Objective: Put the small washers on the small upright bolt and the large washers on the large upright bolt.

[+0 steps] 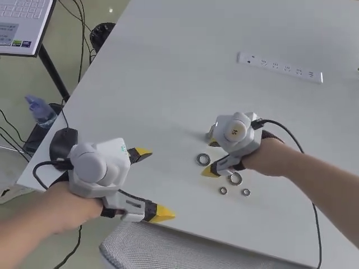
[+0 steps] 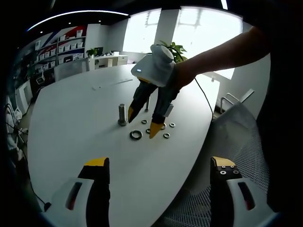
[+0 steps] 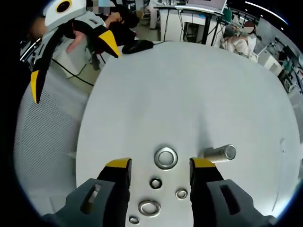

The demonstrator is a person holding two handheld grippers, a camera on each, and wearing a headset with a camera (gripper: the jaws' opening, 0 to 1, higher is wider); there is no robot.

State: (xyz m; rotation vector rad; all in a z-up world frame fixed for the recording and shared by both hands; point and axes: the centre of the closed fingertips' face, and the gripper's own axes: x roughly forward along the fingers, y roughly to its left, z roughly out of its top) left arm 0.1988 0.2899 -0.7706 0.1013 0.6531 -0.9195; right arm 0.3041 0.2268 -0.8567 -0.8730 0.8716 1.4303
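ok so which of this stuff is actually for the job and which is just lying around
For the job: large washers, small washers, big bolt.
Lying about: power strip, water bottle, laptop.

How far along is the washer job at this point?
Nothing looks done: the washers lie loose on the table, and the large bolt is bare. In hand: nothing. The right gripper hovers open over the washers, and the left gripper is open, off to the side. Left: every washer to place.
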